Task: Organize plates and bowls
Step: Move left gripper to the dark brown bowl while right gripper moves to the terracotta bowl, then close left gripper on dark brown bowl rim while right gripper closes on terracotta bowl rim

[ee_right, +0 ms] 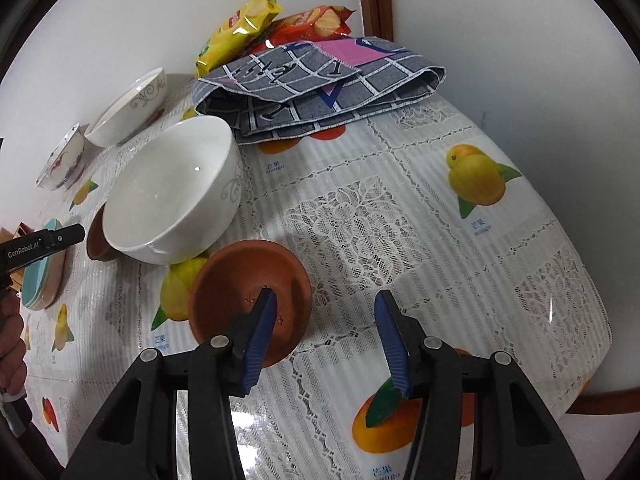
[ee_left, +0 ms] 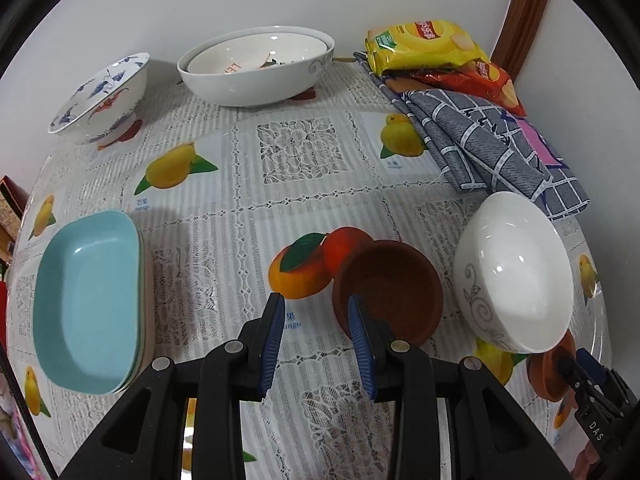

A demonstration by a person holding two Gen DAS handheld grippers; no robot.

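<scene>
My left gripper is open and low over the table, its right finger at the near left rim of a small brown dish. A white bowl stands just right of that dish. My right gripper is open; its left finger hangs over the inside of a second brown dish, which also shows at the lower right of the left wrist view. The same white bowl sits behind it. Stacked turquoise dishes lie at the left.
A large white bowl with a smaller one nested inside and a blue-patterned bowl stand at the back by the wall. A folded grey checked cloth and snack bags lie at the back right. The table edge curves at the right.
</scene>
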